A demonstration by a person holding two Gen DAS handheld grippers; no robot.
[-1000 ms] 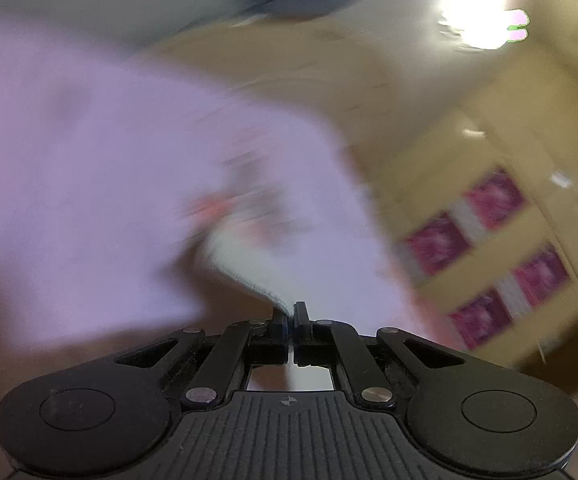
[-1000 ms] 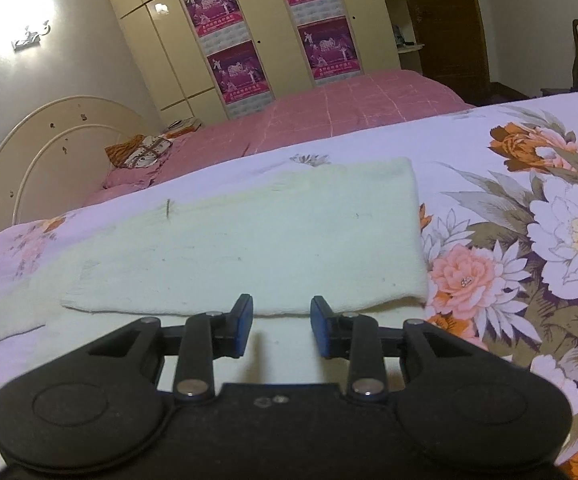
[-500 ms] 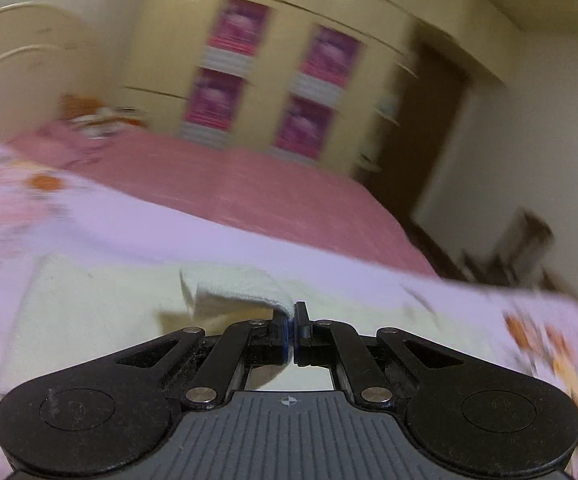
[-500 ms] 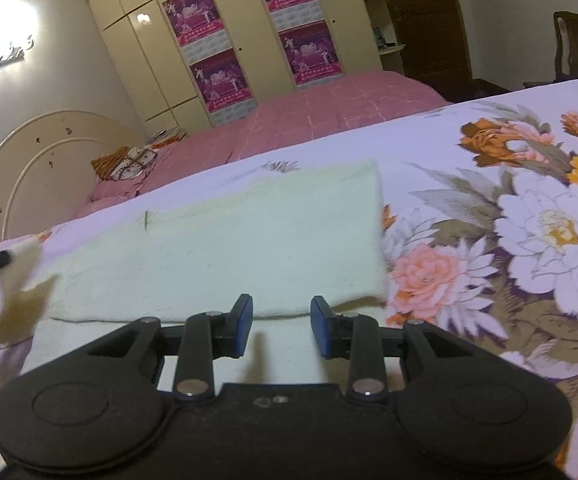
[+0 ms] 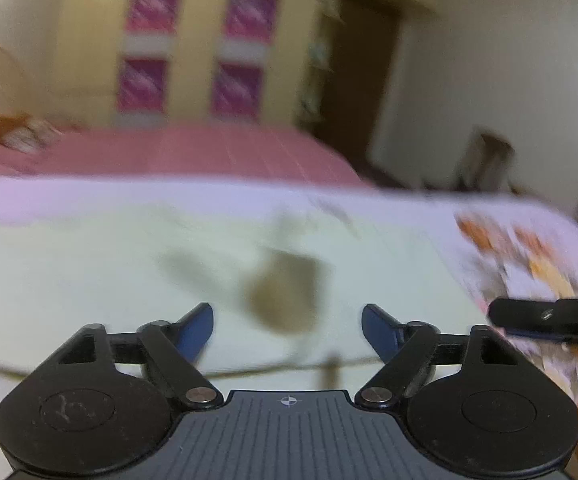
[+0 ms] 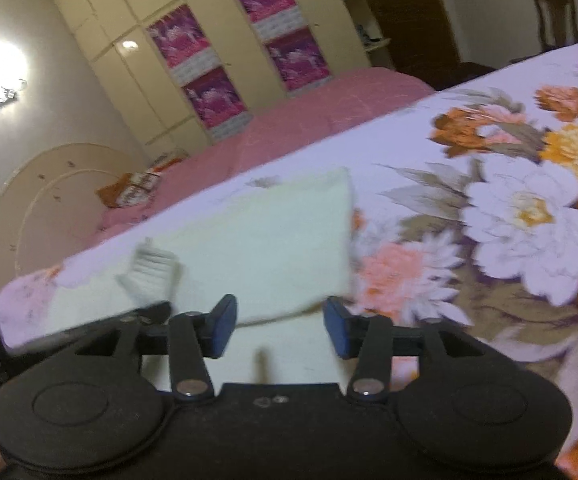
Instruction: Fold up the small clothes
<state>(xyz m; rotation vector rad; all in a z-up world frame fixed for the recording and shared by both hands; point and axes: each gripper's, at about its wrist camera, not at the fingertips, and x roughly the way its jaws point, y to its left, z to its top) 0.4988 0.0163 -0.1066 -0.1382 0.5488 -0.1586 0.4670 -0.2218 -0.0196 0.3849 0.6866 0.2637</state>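
Cream knitted garment (image 6: 273, 240), soft and partly folded, is laid flat on the floral bedspread (image 6: 529, 216), with its long axis running from nine to three o'clock across both wrist views. In the right wrist view it is seen at twelve o'clock of the right gripper (image 6: 277, 326), its near folded edge lying just beyond the blue fingertips. A ribbed cuff or sleeve end (image 6: 151, 272) is seen raised at about ten o'clock, free of any grip. In the left wrist view the cloth fills the field from nine to two o'clock ahead of the left gripper (image 5: 287, 326), though heavy blur hides the detail; a dark patch at twelve o'clock appears to be a shadow.

Both pairs of jaws are spread wide, and nothing is held between them. The right gripper's tip is glimpsed at three o'clock of the left view, so the two are placed side by side along the near edge. Both are held low and roughly level, pointed across the bed. The right gripper is judged nearer the garment's short right-hand end, the left nearer the loose cuff. A further fold is judged to remain.
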